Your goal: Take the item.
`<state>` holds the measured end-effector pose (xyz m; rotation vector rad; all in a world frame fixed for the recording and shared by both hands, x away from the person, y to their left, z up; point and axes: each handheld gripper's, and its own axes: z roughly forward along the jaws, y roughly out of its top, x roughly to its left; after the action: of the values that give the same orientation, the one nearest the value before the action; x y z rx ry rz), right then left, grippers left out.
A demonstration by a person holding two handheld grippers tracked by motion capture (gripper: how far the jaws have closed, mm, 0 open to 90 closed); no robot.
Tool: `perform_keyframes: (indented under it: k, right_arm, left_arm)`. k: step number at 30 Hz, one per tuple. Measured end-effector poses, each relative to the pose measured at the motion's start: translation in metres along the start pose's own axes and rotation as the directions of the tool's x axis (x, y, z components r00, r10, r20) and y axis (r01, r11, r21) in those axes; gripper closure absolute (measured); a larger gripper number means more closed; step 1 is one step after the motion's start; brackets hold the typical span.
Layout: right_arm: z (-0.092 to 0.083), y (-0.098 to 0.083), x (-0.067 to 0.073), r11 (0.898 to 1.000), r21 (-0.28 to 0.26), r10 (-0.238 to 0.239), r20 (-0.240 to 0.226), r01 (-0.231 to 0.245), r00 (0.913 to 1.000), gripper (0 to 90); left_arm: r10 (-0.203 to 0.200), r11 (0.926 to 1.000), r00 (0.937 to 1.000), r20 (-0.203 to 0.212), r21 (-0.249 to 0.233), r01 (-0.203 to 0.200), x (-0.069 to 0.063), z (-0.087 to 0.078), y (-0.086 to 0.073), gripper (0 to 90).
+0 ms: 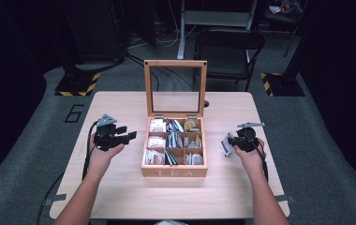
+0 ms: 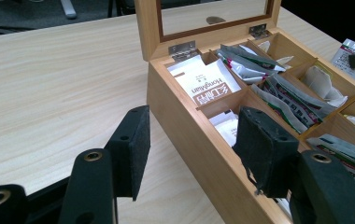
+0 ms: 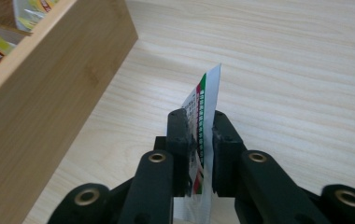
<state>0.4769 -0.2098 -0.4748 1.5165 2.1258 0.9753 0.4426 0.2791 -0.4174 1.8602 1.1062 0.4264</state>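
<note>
A wooden tea box (image 1: pixel 174 171) marked TEA stands open mid-table, its glass lid (image 1: pixel 175 89) upright, its compartments holding several tea sachets. My left gripper (image 1: pixel 128 133) hovers open just left of the box, and nothing is gripped between its pads (image 2: pixel 133 149). In the left gripper view its jaws frame the box's left wall (image 2: pixel 189 140). My right gripper (image 1: pixel 232 140) is right of the box, low over the table. A white sachet (image 3: pixel 208 93) with a green and red edge stands between its jaws (image 3: pixel 199 115), which are slightly apart and not pressing it.
The light wooden table (image 1: pixel 120 197) has bare room on both sides of the box and in front of it. The box's right wall (image 3: pixel 40 107) is close to the right gripper. A dark folding chair (image 1: pixel 227 47) stands beyond the table's far edge.
</note>
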Motion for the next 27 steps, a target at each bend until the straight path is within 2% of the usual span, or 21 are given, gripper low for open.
perform_keyframes:
  k: [5, 6, 7, 8, 10, 13, 19, 20, 21, 22, 24, 27]
  right_arm:
    - [-0.001, -0.001, -0.004, 1.0, 0.006, 0.03, 0.016, -0.03, 0.9994, 69.9]
    - [-0.003, -0.001, -0.007, 1.0, 0.004, 0.027, 0.023, -0.028, 0.9993, 64.0]
    - [-0.003, 0.0, -0.007, 0.999, -0.003, 0.038, 0.031, -0.038, 0.9988, 62.0]
    - [-0.003, 0.0, -0.009, 1.0, 0.0, 0.022, 0.032, -0.022, 0.9993, 60.1]
    - [-0.004, 0.0, -0.008, 1.0, -0.001, 0.025, 0.058, -0.025, 0.998, 56.1]
    - [-0.005, 0.001, -0.009, 1.0, 0.008, 0.023, 0.077, -0.023, 0.9968, 53.4]
    - [-0.01, 0.003, -0.011, 1.0, -0.021, 0.021, 0.087, -0.019, 0.996, 50.7]
    - [-0.012, 0.004, -0.01, 0.999, -0.029, -0.011, 0.088, 0.014, 0.9961, 50.6]
    - [-0.012, 0.004, -0.01, 0.999, -0.029, -0.011, 0.088, 0.014, 0.9961, 50.6]
    - [-0.014, 0.006, -0.008, 0.999, -0.036, -0.036, 0.079, 0.039, 0.9962, 50.6]
    - [-0.015, 0.008, -0.006, 0.998, -0.039, -0.051, 0.081, 0.054, 0.9954, 50.6]
    - [-0.017, 0.012, 0.005, 0.995, -0.023, -0.095, 0.096, 0.098, 0.9908, 47.6]
  left_arm:
    - [-0.004, 1.0, 1.0, -0.001, -0.002, 0.004, 0.0, 0.0, 0.0, 44.6]
    - [-0.004, 1.0, 1.0, -0.001, -0.002, 0.004, 0.0, 0.0, 0.0, 44.3]
    - [-0.004, 1.0, 1.0, -0.001, -0.002, 0.004, 0.0, 0.0, 0.0, 44.2]
    - [-0.005, 1.0, 1.0, -0.002, -0.001, 0.005, 0.001, 0.0, 0.0, 44.2]
    - [-0.005, 1.0, 1.0, -0.007, -0.006, 0.005, 0.0, 0.0, -0.001, 44.1]
    - [-0.005, 1.0, 1.0, -0.006, -0.005, 0.005, 0.001, 0.0, -0.001, 44.0]
    - [-0.005, 1.0, 1.0, -0.004, -0.002, 0.005, 0.001, 0.0, -0.001, 44.0]
    - [-0.009, 0.9999, 0.9999, -0.009, -0.008, 0.009, 0.001, 0.001, -0.001, 44.0]
    - [-0.009, 0.9999, 0.9999, -0.009, -0.008, 0.009, 0.001, 0.001, -0.001, 44.0]
    - [-0.008, 1.0, 1.0, -0.003, -0.002, 0.008, 0.001, 0.001, -0.001, 44.0]
    - [-0.008, 1.0, 1.0, -0.004, -0.002, 0.008, 0.001, 0.001, -0.001, 44.0]
    - [-0.014, 0.9999, 0.9999, -0.003, 0.0, 0.014, 0.002, 0.001, -0.001, 43.9]
